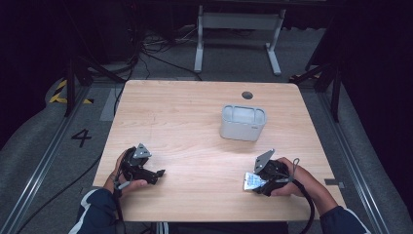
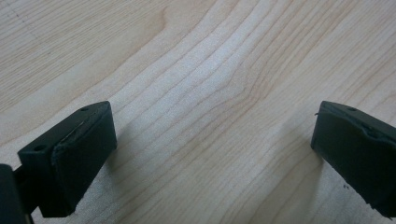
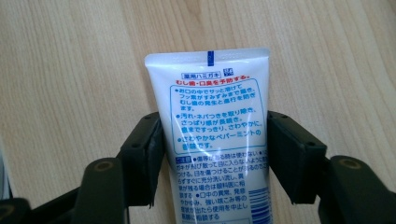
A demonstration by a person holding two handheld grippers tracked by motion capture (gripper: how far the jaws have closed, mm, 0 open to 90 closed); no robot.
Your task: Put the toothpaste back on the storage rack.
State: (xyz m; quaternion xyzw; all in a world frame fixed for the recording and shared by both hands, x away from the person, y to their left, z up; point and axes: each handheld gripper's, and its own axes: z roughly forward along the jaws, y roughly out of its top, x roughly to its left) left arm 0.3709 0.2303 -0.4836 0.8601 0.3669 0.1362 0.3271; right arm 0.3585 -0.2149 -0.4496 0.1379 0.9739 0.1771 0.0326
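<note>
On the table (image 1: 195, 112), toward 5 o'clock: the right gripper (image 1: 253, 184) rests low over the wood, held in the person's right hand (image 1: 297, 183).
Tube: a white toothpaste tube (image 3: 215, 130) with blue and red print lies flat between the right jaws, its crimped end pointing away from the camera in the right gripper view; in the high view it shows at the gripper's tip (image 1: 254, 182).
Right jaws: about half open, both pads against the tube's two edges.
Left gripper (image 1: 158, 174): toward 7 o'clock, held in the left hand (image 1: 127, 178), well apart from the tube.
Left jaws: wide open over bare wood.
Container: a white open-topped bin (image 1: 242, 123) stands toward 1 o'clock from the table's middle, apart from both grippers.
</note>
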